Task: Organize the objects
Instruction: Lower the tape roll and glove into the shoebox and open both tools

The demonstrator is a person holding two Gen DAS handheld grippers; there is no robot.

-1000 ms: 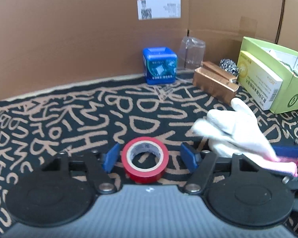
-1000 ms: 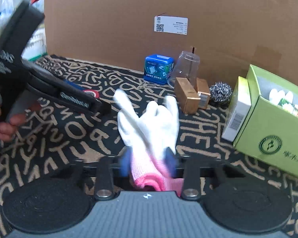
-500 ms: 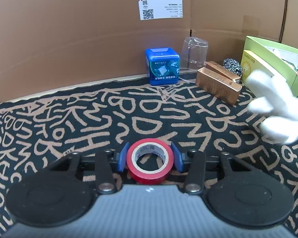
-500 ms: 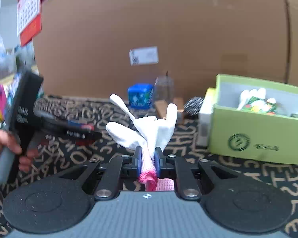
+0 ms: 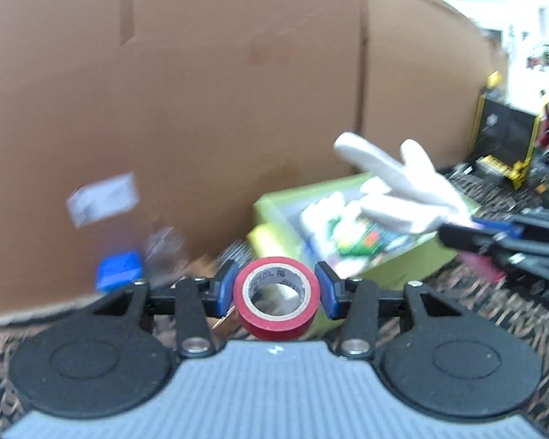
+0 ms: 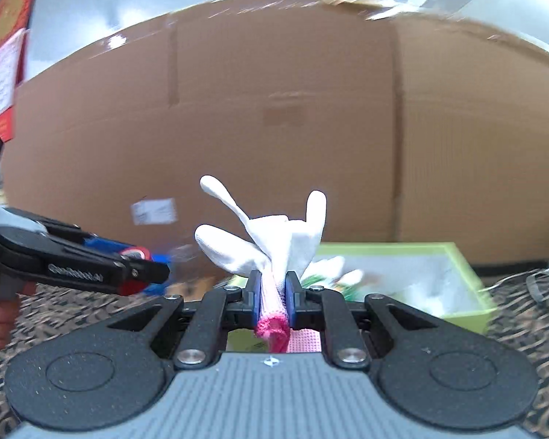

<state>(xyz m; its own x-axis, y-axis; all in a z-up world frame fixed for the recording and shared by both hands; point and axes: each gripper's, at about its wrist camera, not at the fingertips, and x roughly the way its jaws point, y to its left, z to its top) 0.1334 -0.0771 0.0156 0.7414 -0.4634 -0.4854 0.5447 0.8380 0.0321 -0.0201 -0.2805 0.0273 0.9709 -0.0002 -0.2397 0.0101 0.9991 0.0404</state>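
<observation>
My left gripper (image 5: 274,291) is shut on a red tape roll (image 5: 274,298) and holds it in the air, in front of the green box (image 5: 402,263). My right gripper (image 6: 273,292) is shut on the pink cuff of a white glove (image 6: 274,241), whose fingers stick up. The glove also shows in the left wrist view (image 5: 402,190), above the green box, with the right gripper (image 5: 494,236) coming in from the right. The green box (image 6: 468,285) lies just beyond the glove and holds white and colourful items. The left gripper (image 6: 142,272) with the tape shows at the left.
A tall cardboard wall (image 5: 201,91) stands behind everything. A blue cube box (image 5: 119,269) and a clear cup (image 5: 163,243) sit blurred by the wall on the patterned cloth (image 5: 494,311). Room clutter lies at the far right.
Both grippers have lifted off the cloth and swung toward the green box. The left one carries the red tape up; the right one carries the glove higher over the box.
</observation>
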